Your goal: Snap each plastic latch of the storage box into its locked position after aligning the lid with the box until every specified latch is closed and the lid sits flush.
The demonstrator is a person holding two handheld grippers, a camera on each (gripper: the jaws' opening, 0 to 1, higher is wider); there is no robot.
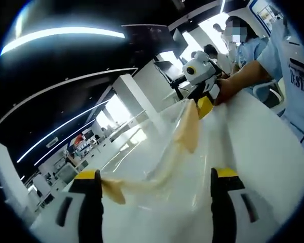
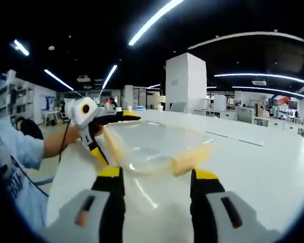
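White counter [image 2: 273, 167] carries your clear box [image 2: 152, 144]; both grippers' jaws open, straddling opposite ends. Next, press the tan latch [image 1: 188, 126] shut.

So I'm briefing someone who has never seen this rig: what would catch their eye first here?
Probably the clear storage box with pale yellow latches, on the white table just ahead of the right gripper. The left gripper sits at the box's far end, its jaws open. In the left gripper view, the lid lies between that gripper's open jaws.
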